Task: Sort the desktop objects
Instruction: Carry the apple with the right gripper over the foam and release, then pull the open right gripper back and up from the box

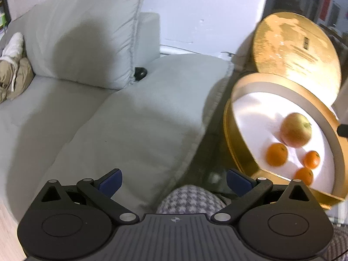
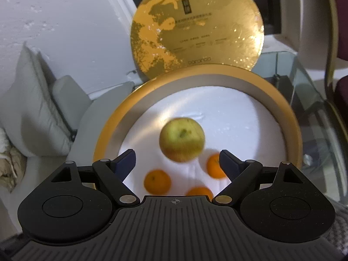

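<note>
A round gold box [image 2: 113,130] with a white floor holds a yellow-green apple [image 2: 182,139] and three oranges [image 2: 157,181]. Its gold lid [image 2: 195,28] stands on edge behind it. My right gripper [image 2: 177,163] hovers over the box's near side, open. The blurred apple shows just beyond the gap and neither pad touches it. In the left wrist view the box [image 1: 239,87], apple [image 1: 295,129], oranges [image 1: 276,154] and lid [image 1: 293,50] lie to the right. My left gripper [image 1: 174,182] is open and empty over a sofa cushion, left of the box.
The box sits on a glass table [image 2: 308,100]. Grey sofa cushions [image 1: 134,126] fill the left, with a dark round object [image 1: 140,72] wedged between them and beige cloth [image 1: 15,74] at the far left. Houndstooth fabric [image 1: 189,198] lies under the left gripper.
</note>
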A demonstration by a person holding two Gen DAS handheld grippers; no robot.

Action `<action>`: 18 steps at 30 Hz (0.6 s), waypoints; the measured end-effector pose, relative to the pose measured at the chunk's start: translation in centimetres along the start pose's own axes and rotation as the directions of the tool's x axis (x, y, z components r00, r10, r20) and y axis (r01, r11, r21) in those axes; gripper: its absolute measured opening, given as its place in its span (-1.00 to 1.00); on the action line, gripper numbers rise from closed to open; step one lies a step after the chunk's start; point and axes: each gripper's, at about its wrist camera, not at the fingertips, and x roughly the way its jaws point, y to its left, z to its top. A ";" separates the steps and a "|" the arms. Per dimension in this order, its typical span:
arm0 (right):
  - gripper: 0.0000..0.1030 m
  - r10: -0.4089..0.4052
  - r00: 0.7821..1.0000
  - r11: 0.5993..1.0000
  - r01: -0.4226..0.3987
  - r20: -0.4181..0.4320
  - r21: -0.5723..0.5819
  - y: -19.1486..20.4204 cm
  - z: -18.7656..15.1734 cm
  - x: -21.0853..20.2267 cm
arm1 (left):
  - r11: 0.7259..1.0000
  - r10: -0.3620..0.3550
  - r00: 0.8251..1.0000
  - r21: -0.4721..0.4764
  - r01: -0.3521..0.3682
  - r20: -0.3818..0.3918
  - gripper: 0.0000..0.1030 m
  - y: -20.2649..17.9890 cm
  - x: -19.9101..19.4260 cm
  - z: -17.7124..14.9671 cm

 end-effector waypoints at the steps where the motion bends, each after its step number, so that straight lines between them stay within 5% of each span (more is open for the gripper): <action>1: 0.72 0.003 1.000 1.000 -0.003 0.002 -0.001 -0.4 -0.6 -0.8 | 1.000 -0.004 1.000 0.013 0.004 0.002 0.99 -0.4 -0.4 -0.2; 18: 0.72 -0.112 0.988 0.993 0.115 0.103 -0.019 -5.9 -11.6 -11.3 | 0.952 -0.002 0.999 0.306 -0.010 0.036 0.99 -8.3 -6.5 -3.7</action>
